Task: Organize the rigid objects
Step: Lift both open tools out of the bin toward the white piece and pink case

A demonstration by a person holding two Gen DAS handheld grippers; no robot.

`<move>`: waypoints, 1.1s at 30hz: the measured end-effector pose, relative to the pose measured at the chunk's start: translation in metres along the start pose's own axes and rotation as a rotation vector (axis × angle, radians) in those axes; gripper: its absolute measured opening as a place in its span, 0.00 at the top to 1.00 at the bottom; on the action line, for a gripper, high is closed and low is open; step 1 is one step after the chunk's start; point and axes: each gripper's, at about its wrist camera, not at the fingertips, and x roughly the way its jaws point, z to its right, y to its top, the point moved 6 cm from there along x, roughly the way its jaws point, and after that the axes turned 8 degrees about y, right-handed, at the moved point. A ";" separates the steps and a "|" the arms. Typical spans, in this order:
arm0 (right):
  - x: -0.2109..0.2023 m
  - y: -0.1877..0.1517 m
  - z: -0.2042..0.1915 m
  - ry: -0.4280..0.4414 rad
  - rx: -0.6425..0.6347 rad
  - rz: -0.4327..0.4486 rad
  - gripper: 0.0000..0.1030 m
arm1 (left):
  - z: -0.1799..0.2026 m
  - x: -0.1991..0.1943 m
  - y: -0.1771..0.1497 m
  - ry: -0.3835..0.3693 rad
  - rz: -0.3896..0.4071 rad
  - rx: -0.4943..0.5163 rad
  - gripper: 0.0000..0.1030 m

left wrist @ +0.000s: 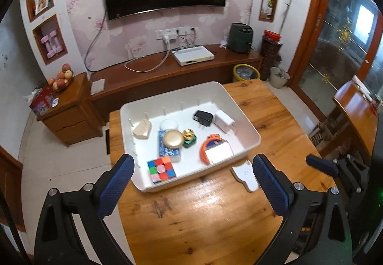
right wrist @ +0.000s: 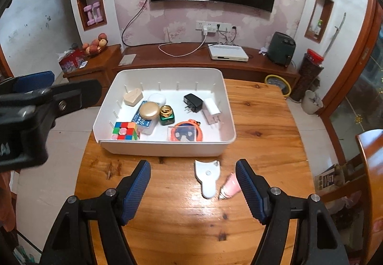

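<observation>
Two items, a white scraper (right wrist: 207,177) and a pink tube (right wrist: 230,189), are observed outside the white bin (right wrist: 165,146), scraper lengthwise toward it, nearest the right gripper (right wrist: 193,189), half-open and empty; the left gripper (left wrist: 191,183) is noted wide open and empty.

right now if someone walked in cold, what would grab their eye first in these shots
Probably the white bin on the wooden table, with a bright colour cube in its near left corner and a gold round case beside a green bottle. In front of the bin, a white flat piece and a pink tube lie on the table. Both grippers stand open, holding nothing.
</observation>
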 end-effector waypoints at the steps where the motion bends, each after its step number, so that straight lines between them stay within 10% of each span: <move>1: -0.002 -0.002 0.003 -0.010 0.000 0.005 0.28 | 0.003 0.000 -0.003 -0.004 -0.004 0.006 0.03; 17: 0.035 -0.048 0.112 0.046 0.172 -0.094 0.28 | 0.036 0.024 -0.059 0.019 -0.129 -0.036 0.03; 33: 0.117 -0.091 0.144 0.218 -0.097 -0.236 0.28 | 0.117 0.140 -0.086 0.084 -0.338 -0.175 0.03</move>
